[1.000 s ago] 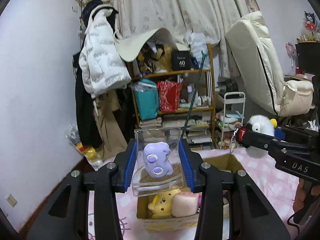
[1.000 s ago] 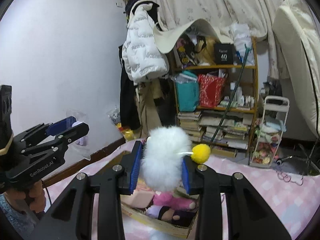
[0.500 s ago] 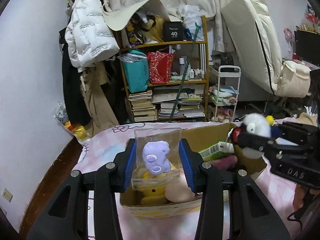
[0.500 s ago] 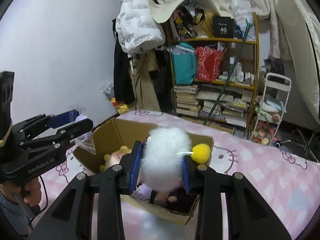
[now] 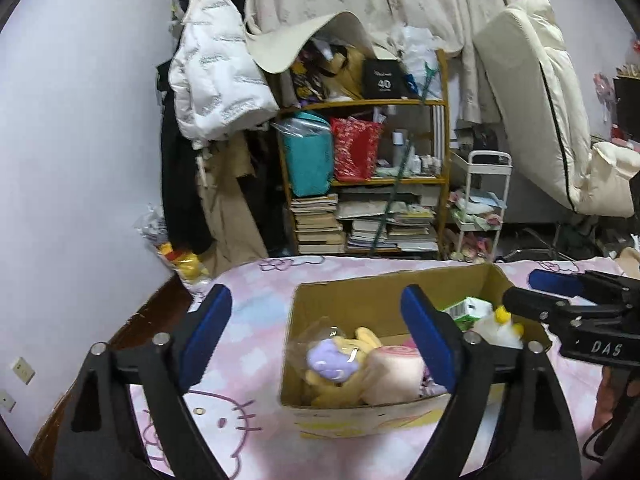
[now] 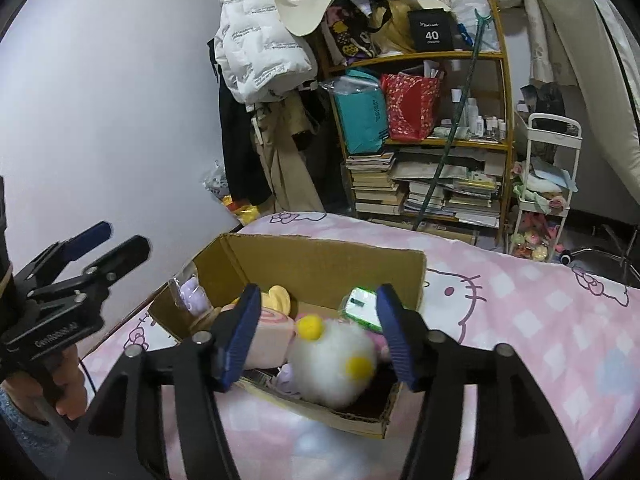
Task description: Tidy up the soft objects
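An open cardboard box (image 5: pixel 384 292) (image 6: pixel 320 252) stands on the pink Hello Kitty bedspread. My left gripper (image 5: pixel 316 312) is open and empty above the box's left end. The bagged purple plush (image 5: pixel 331 361) (image 6: pixel 191 291) lies inside on a yellow plush (image 5: pixel 360 338), beside a pink roll plush (image 5: pixel 394 368) (image 6: pixel 270 330). My right gripper (image 6: pixel 314 314) is open just above the box; the white fluffy plush with yellow pom-poms (image 6: pixel 334 362) (image 5: pixel 498 326) lies in the box below it.
A green-and-white carton (image 6: pixel 362 306) (image 5: pixel 466 310) sits in the box's far corner. Beyond the bed stand a cluttered bookshelf (image 5: pixel 368 184), hanging coats (image 5: pixel 216 92), a white trolley (image 5: pixel 482 200) and a cream mattress (image 5: pixel 536 112). Bedspread (image 6: pixel 540 312) extends to the right.
Both grippers opened. The bagged purple plush dropped from my left gripper into the box; the white fluffy plush dropped from my right gripper into the box.
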Motion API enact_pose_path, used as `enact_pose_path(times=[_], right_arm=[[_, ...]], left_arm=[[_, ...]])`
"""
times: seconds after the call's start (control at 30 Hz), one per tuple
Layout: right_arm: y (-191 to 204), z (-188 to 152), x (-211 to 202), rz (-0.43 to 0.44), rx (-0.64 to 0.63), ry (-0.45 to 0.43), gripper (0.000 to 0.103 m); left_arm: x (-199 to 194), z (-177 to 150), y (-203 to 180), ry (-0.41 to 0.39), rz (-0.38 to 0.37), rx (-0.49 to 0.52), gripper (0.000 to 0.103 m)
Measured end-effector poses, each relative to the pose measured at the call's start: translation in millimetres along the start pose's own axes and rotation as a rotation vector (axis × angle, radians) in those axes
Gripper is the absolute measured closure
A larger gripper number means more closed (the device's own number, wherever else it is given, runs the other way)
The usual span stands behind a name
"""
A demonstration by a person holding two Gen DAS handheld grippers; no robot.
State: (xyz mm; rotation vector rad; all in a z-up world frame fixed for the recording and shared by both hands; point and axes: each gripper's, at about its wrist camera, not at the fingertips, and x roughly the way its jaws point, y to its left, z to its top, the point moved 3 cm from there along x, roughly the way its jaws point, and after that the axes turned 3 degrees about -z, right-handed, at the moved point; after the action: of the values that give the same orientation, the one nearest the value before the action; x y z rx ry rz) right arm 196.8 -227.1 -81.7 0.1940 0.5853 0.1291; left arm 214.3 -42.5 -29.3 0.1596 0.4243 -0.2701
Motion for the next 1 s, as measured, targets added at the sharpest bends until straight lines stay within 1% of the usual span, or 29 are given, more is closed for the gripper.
enact_pose_path(times=[0.07, 0.13, 0.17, 0.23, 0.27, 0.3, 0.33, 0.47, 0.5, 0.57, 0.73, 0.83, 0.9, 1.0], right_arm=[[-1, 2, -4, -0.008, 0.005, -0.011, 0.034], [-2, 3, -8, -0.024, 0.009, -0.022, 0.03], [-2, 4, -10, -0.025, 0.011, -0.026, 0.027], [-1, 6, -17, -0.018, 0.012, -0.041, 0.025], [0, 6, -20, -0.019, 0.009, -0.047, 0.023], [1, 7, -24, -0.029, 0.005, -0.054, 0.017], [2, 8, -27, -0.038, 0.003, -0.062, 0.013], [6, 13, -43, -0.04, 0.004, -0.091, 0.01], [7, 14, -47, -0.041, 0.003, -0.093, 0.007], [10, 16, -57, -0.04, -0.006, -0.102, 0.003], [18, 21, -86, -0.045, -0.019, -0.133, 0.002], [24, 21, -106, -0.054, -0.028, -0.158, 0.0], [28, 22, -118, -0.065, -0.039, -0.179, 0.0], [32, 22, -134, -0.084, -0.059, -0.202, 0.0]], left_arm=[[-4, -1, 5, 0.004, 0.008, -0.007, 0.012], [-9, -1, 9, 0.008, 0.015, -0.008, 0.011], [-12, -1, 11, 0.007, 0.021, -0.006, 0.01], [-19, -2, 13, 0.001, 0.032, 0.003, 0.006], [-24, -2, 14, -0.003, 0.037, 0.009, 0.004], [-27, -2, 14, -0.004, 0.037, 0.014, 0.004], [-32, -2, 14, -0.004, 0.036, 0.019, 0.004], [-50, -3, 15, -0.025, 0.06, 0.024, 0.003], [-54, -3, 15, -0.029, 0.06, 0.027, 0.003], [-62, -2, 14, -0.035, 0.043, 0.05, 0.001], [-85, -1, 14, -0.071, 0.058, 0.057, 0.001], [-100, 4, 14, -0.082, 0.068, 0.053, 0.001], [-111, 8, 14, -0.08, 0.089, 0.061, 0.001], [-131, 11, 14, -0.104, 0.12, 0.064, 0.001]])
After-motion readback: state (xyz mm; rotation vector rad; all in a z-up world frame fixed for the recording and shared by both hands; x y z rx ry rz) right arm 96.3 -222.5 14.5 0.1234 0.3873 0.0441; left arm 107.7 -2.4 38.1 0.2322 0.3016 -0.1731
